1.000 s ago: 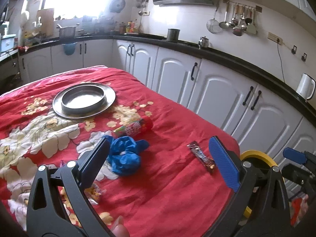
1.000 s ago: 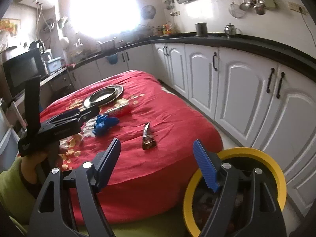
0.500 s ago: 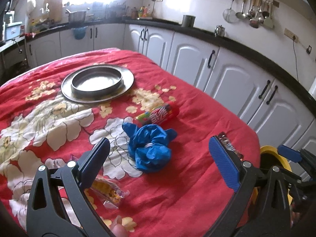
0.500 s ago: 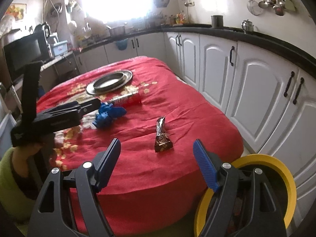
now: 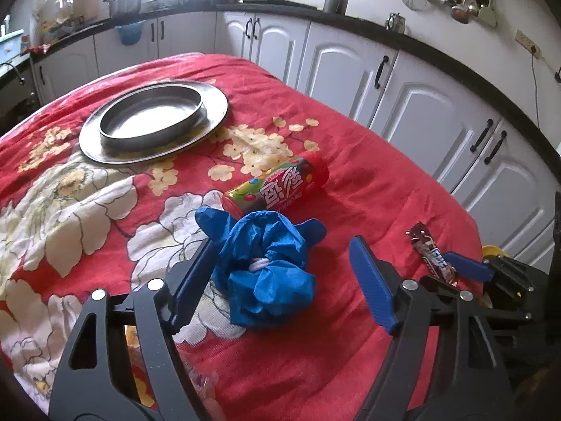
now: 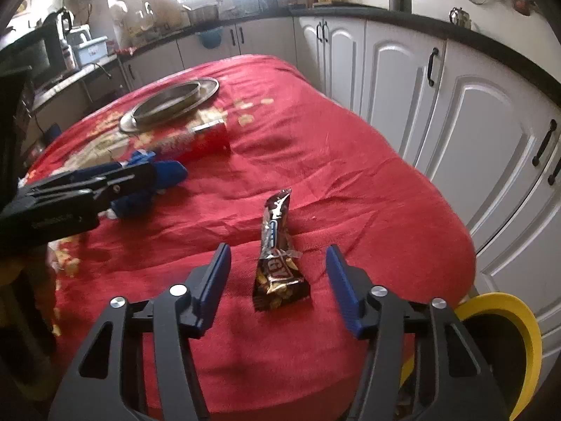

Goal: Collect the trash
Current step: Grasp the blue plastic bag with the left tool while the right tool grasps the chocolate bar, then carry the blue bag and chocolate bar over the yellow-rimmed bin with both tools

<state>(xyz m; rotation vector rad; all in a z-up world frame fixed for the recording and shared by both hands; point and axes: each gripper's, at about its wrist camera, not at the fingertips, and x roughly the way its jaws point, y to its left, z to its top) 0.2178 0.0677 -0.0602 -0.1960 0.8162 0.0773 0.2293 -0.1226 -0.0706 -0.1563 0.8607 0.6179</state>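
My left gripper (image 5: 280, 280) fills the lower half of its view, jaws closing around a crumpled blue plastic bag (image 5: 266, 266) on the red flowered tablecloth (image 5: 368, 182); the left pad is at the bag's edge, the right pad stands clear of it. Just above the bag lies a red cylindrical snack can (image 5: 280, 186) on its side. A round steel dish on a steel plate (image 5: 154, 119) sits in the upper left. My right gripper (image 6: 278, 287), low in its view, has jaws closing either side of a brown snack wrapper (image 6: 278, 263), not yet pressing it. A yellow-rimmed bin (image 6: 505, 329) shows at lower right, off the table's edge.
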